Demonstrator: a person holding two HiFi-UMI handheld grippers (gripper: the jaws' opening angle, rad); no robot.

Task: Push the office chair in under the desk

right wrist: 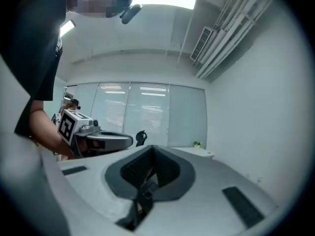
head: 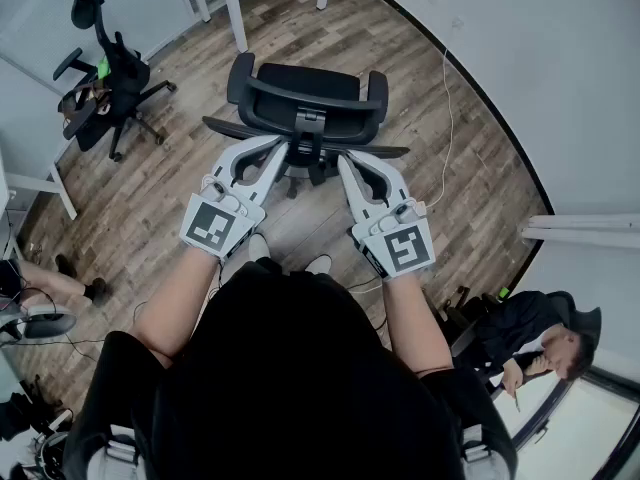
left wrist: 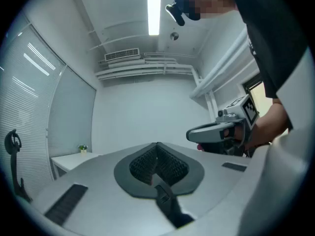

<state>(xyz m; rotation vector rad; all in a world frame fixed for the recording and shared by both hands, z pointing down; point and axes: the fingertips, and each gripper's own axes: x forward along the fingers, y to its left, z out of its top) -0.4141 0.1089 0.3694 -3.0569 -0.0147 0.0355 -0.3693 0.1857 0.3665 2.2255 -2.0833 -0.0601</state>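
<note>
Pointing at the black office chair in the upper middle of the head view, the left gripper and the right gripper both have their jaws pressed fully together, with nothing between them. Their tips lie at the chair's near edge; whether they touch it cannot be told. White desk legs stand beyond the chair at the top of the frame.
</note>
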